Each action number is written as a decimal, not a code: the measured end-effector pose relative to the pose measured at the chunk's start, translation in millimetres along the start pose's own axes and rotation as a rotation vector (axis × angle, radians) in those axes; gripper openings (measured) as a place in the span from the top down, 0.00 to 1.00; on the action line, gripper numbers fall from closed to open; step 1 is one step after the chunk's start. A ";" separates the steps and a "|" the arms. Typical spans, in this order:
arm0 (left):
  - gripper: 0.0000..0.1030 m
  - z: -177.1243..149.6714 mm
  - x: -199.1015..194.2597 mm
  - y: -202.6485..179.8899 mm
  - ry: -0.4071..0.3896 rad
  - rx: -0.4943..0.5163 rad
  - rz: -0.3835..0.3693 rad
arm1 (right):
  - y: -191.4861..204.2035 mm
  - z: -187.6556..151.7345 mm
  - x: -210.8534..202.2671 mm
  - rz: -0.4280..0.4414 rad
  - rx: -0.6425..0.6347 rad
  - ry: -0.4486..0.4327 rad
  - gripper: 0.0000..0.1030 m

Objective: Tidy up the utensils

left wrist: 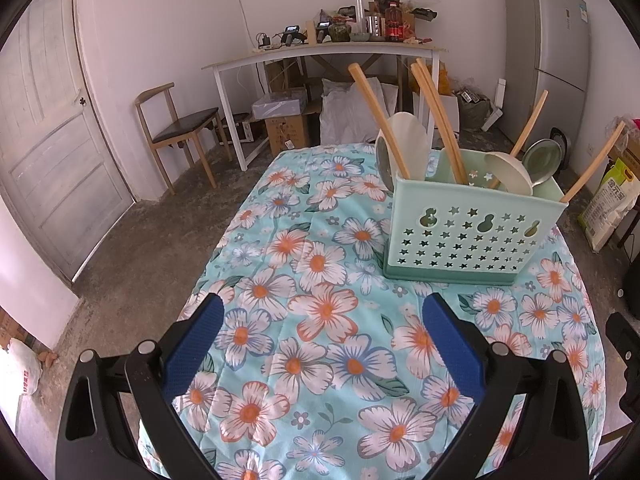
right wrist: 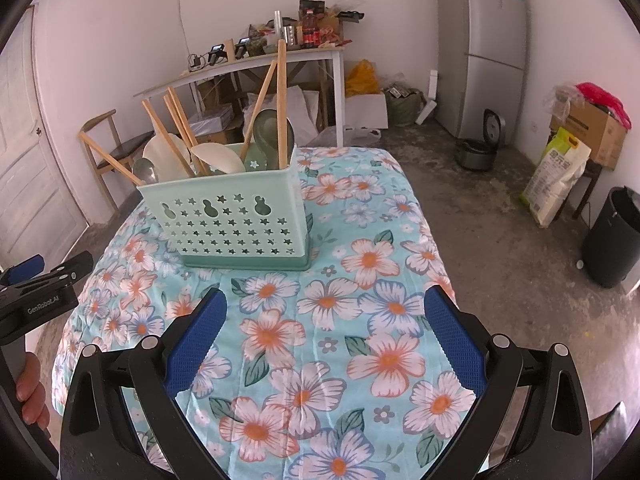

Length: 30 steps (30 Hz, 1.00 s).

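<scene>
Utensils are all standing in the mint-green caddy (left wrist: 472, 236), as far as your two cameras show: wooden-handled spoons and ladles (left wrist: 510, 178) with their bowls down inside and handles sticking up at slants, and several chopsticks (left wrist: 436, 116) in the compartment on its left side. From your left gripper (left wrist: 322, 320) the caddy sits ahead and a little to the right, well apart from the fingertips. From your right gripper (right wrist: 324, 318) it sits ahead and to the left, also not touching.

Both grippers have their blue pads (right wrist: 454, 332) spread wide and hold nothing; between the fingers you see only the floral tablecloth (right wrist: 360, 320). No loose spoon or chopstick lies on the cloth in either view.

So I judge the task is at its end or very close to it. What may be left is only sorting inside the caddy, because the handles lean in mixed directions, but which compartment holds each spoon I cannot tell surely.
</scene>
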<state>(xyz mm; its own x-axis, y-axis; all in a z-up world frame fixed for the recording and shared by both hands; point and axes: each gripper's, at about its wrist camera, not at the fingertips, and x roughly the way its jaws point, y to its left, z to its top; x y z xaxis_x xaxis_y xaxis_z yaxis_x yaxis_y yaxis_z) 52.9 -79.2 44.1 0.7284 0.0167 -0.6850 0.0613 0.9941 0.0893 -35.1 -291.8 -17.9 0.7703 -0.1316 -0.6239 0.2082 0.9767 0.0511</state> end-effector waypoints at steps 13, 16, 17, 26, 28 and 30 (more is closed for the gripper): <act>0.05 -2.8 2.1 0.9 0.005 0.000 -0.003 | -0.2 -0.2 0.0 0.004 -0.004 0.003 0.08; 0.05 -3.3 2.8 1.0 0.004 0.001 -0.003 | -0.2 0.1 0.3 0.003 -0.003 0.003 0.08; 0.05 -3.6 2.7 1.0 0.005 0.002 -0.004 | -0.2 0.0 0.3 0.004 -0.003 0.003 0.08; 0.05 -2.8 2.8 0.6 0.009 0.003 -0.005 | -0.9 -1.7 1.0 0.009 -0.005 0.007 0.08; 0.05 -3.2 2.7 0.7 0.010 0.003 -0.005 | -0.7 -1.8 1.2 0.010 -0.003 0.008 0.08; 0.05 -3.8 2.4 0.6 0.010 0.003 -0.004 | -0.3 -1.8 1.4 0.009 -0.003 0.008 0.08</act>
<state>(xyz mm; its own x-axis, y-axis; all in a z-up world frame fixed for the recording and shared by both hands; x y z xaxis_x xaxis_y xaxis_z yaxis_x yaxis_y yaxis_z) 52.0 -78.2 39.7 0.7212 0.0137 -0.6926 0.0663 0.9939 0.0887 -35.2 -292.0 -20.2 0.7675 -0.1215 -0.6294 0.1993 0.9784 0.0541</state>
